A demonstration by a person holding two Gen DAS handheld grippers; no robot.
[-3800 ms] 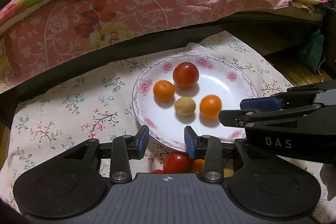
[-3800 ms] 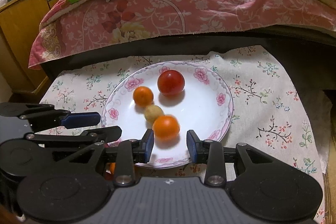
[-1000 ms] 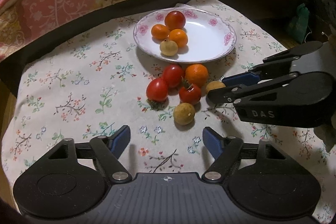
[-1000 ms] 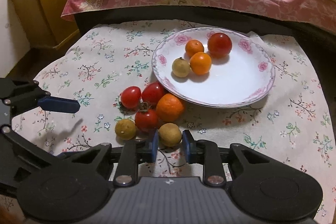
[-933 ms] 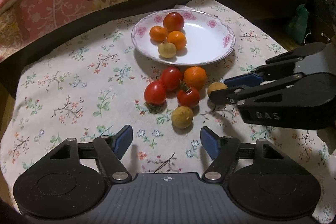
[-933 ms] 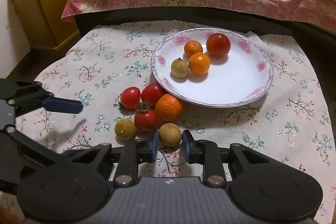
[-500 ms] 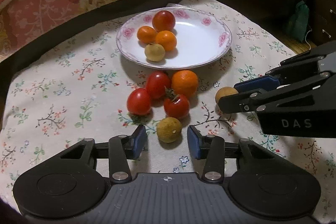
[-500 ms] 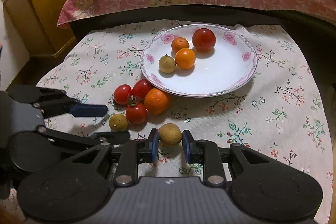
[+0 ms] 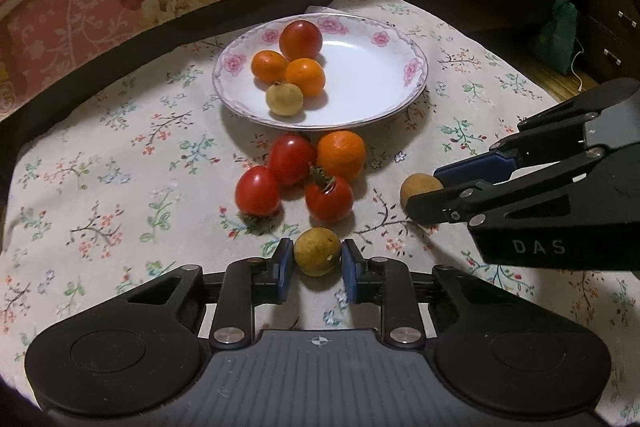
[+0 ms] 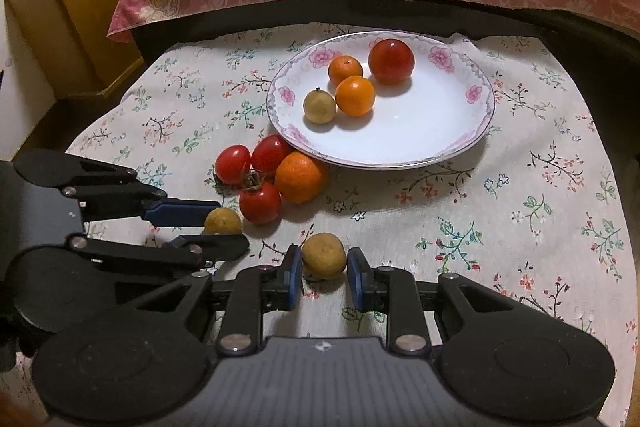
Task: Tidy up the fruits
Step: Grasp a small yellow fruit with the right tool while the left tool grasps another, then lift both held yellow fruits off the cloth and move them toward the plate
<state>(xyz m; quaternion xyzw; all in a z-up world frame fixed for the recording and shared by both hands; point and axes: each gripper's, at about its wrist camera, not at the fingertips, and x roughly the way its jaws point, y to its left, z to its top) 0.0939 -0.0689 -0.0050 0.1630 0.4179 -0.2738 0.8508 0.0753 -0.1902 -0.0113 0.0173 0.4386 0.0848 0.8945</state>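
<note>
A wooden cabinet (image 10: 80, 7) is shown only by the right wrist view. One longan (image 9: 317, 251) is clamped in the left gripper (image 9: 314, 269), another longan (image 10: 323, 255) in the right gripper (image 10: 323, 277); four fruits are counted on the plate (image 9: 380, 99).

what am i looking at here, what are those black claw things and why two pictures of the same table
Those black claws are tools, not a robot: a person holds one hand-held gripper in each hand, and each carries a wide-angle camera looking forward along its two blue-padded fingers. So there are two pictures of one table, one from each hand.

In the left camera's picture, the left hand-held gripper fills the bottom and the other tool pokes in from the right. The right camera's picture shows the right hand-held gripper the same way.

On the flowered cloth stands a white plate holding four fruits. In front of it lie three tomatoes and an orange.

Each tool is closed on a small brownish-yellow fruit: the left fruit and the right fruit. The left jaws have just closed.
</note>
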